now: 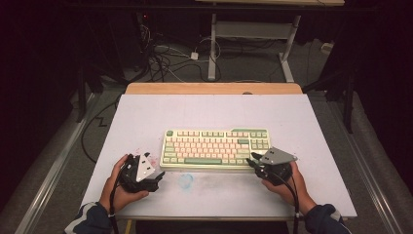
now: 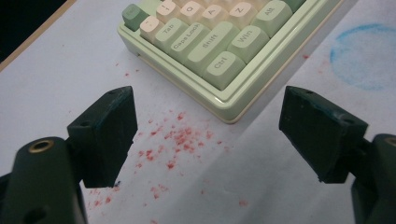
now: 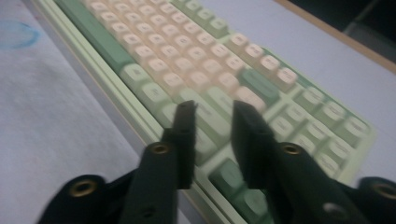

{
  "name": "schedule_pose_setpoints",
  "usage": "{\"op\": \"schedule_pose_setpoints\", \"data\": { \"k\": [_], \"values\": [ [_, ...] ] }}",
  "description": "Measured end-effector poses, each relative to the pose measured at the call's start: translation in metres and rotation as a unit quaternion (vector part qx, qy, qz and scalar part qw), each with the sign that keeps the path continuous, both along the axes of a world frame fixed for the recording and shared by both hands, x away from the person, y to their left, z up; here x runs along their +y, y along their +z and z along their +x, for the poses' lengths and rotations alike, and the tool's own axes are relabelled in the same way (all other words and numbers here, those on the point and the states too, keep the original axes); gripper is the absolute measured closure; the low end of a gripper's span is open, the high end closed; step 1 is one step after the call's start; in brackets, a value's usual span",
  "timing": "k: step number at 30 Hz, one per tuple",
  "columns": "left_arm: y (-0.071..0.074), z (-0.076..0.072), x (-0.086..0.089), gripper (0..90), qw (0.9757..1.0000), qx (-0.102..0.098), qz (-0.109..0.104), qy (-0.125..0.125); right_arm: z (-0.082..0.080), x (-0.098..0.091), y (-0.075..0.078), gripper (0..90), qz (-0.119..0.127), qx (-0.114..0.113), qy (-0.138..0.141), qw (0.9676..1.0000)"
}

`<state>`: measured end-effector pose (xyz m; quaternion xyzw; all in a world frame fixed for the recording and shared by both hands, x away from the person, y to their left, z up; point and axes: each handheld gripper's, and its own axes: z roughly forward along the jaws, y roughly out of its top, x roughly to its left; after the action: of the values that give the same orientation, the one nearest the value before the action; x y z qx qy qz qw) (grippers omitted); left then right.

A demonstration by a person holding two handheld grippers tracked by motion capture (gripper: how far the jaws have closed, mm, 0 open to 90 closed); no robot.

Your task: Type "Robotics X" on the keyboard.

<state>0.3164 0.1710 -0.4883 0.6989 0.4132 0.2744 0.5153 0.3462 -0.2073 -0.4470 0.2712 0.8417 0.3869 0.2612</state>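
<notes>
A pale green keyboard (image 1: pixel 214 148) with cream and green keys lies flat in the middle of the white table (image 1: pixel 204 109). My left gripper (image 1: pixel 157 175) rests low on the table just off the keyboard's front left corner (image 2: pixel 219 51). In the left gripper view my left gripper (image 2: pixel 208 100) stands wide open with only table between its jaws. My right gripper (image 1: pixel 253 161) is at the keyboard's front right corner. In the right gripper view, which is blurred, my right gripper (image 3: pixel 214 108) hovers over the lower right keys (image 3: pixel 210 70), its jaws a narrow gap apart and holding nothing.
A faint blue ring stain (image 1: pixel 185 181) marks the table in front of the keyboard, and red specks (image 2: pixel 173 140) are scattered near its left corner. Beyond the table's wooden far edge (image 1: pixel 214 88) are floor cables (image 1: pixel 165 61) and another desk's legs (image 1: pixel 212 48).
</notes>
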Motion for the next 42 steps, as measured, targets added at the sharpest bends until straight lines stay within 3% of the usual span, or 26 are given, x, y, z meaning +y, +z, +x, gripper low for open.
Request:
{"op": "schedule_pose_setpoints", "data": {
  "k": [5, 13, 23, 36, 38, 42],
  "values": [
    [-0.002, 0.001, -0.001, 18.0, 1.0000, 0.003, 0.007, -0.001, 0.018, 0.023, 0.005, 90.0, -0.009, 0.014, 0.009, 0.9998],
    [-0.004, 0.001, -0.001, 18.1, 0.9999, 0.008, 0.005, -0.004, 0.045, 0.059, 0.005, 90.0, -0.016, 0.030, 0.029, 0.9990],
    [-0.005, 0.001, -0.001, 18.0, 0.9999, 0.012, 0.009, -0.006, 0.068, 0.092, 0.004, 90.0, -0.031, 0.042, 0.038, 0.9979],
    [-0.007, 0.000, -0.001, 18.0, 0.9997, 0.016, 0.012, -0.011, 0.080, 0.110, -0.001, 90.0, -0.062, 0.053, 0.032, 0.9961],
    [-0.007, 0.000, -0.002, 18.1, 0.9997, 0.017, 0.013, -0.011, 0.081, 0.112, -0.002, 90.0, -0.074, 0.063, 0.035, 0.9946],
    [-0.007, 0.000, -0.002, 18.1, 0.9997, 0.018, 0.013, -0.010, 0.080, 0.111, -0.001, 89.6, -0.072, 0.064, 0.035, 0.9947]
  ]
}}
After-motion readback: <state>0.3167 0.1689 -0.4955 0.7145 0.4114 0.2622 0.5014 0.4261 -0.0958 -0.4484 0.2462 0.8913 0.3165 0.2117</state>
